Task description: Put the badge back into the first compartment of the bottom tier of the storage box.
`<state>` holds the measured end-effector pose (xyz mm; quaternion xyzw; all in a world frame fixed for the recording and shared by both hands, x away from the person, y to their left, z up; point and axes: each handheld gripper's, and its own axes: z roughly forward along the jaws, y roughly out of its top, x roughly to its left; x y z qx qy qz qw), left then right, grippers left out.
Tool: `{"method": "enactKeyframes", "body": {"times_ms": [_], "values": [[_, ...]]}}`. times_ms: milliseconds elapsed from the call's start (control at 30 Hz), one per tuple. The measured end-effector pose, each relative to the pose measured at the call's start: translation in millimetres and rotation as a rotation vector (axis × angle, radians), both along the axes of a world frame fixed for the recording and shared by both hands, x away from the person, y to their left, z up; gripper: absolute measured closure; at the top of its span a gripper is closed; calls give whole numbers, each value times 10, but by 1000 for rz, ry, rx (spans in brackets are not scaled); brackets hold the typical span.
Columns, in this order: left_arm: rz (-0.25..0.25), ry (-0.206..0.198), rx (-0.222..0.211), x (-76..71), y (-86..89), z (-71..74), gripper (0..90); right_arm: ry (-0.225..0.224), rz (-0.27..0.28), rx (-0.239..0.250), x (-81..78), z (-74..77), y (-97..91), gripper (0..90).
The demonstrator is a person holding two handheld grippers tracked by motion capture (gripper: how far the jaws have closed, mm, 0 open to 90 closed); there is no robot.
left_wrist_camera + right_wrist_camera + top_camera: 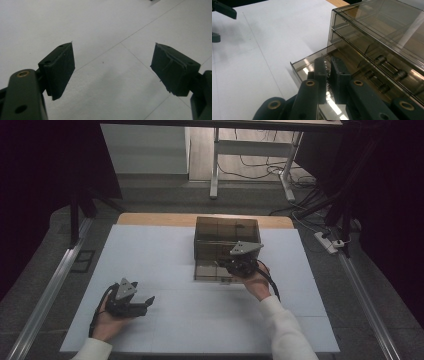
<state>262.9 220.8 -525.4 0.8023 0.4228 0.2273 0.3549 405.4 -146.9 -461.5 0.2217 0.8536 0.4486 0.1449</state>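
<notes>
We see a small coiled spring (327, 82), or so it seems in the dim light, pinched between the nearly closed jaws of the right gripper (328, 75), above the pulled-out bottom drawer (310, 63) of the smoky plastic drawer box (227, 240) at the table's (165, 265) far middle. The right hand (256, 282) reaches forward. The left gripper (112, 67) rests low, jaws spread, nothing between them.

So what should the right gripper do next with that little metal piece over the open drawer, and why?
Probably lift straight up, clear of the front wall of the drawer. The right gripper is shut on a small coiled metal piece low over that open drawer, so pulling sideways might snag it.
</notes>
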Motion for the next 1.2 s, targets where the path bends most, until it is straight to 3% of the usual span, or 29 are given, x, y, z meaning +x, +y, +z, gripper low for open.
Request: {"method": "enactKeyframes", "body": {"times_ms": [600,1200], "values": [[-8,5,7,6,-7,-11,187,33,31,-39,150,-142,400,835],[-6,9,7,14,1,-20,187,52,25,-43,210,-191,408,829]]}}
